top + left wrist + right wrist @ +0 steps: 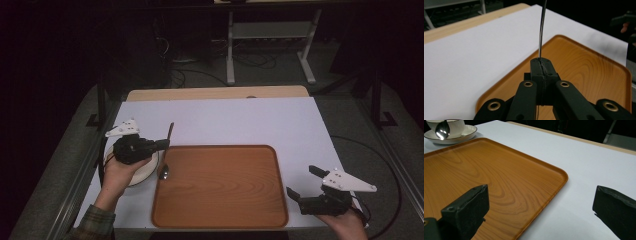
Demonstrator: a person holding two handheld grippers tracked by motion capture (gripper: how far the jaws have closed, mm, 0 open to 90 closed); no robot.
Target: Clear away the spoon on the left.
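My left gripper is shut on the thin handle of a metal spoon. The spoon hangs bowl down at the left rim of the wooden tray, its handle end pointing up and away. In the right gripper view the spoon's shiny bowl shows in front of a white cup on a saucer. My right gripper stands open with nothing between its fingers, over the white mat just right of the tray's front right corner.
A white saucer lies left of the tray, partly under my left hand. A white mat covers the table, with a wooden strip at its far edge. A grey stand and cables are on the floor beyond.
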